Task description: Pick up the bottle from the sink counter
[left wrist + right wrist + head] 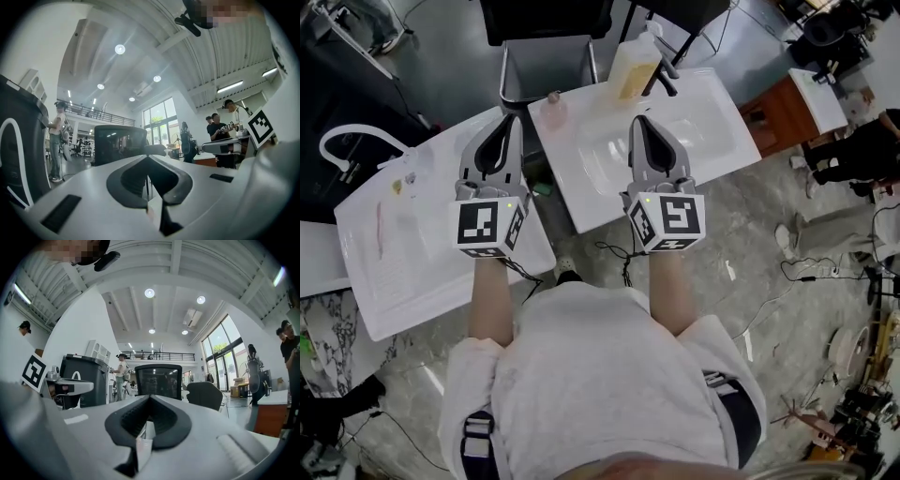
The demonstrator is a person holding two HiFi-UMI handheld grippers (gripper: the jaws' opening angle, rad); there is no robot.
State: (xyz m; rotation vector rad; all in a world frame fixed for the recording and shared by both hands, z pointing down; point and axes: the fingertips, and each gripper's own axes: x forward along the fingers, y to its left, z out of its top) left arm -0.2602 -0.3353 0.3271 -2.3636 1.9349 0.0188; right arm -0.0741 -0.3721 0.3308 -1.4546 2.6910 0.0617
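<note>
Nearest, two grippers: left gripper (507, 120) and right gripper (639, 120), both with jaws pressed together on nothing. Beyond, two sink counters with a gap between them, left sink counter (441, 272) and right sink counter (722, 127). Bare basin (600, 155) under the right gripper. Two bottles along the far edge: yellow bottle (635, 64) at 12 o'clock, small pink bottle (553, 111) at 10 o'clock.
</note>
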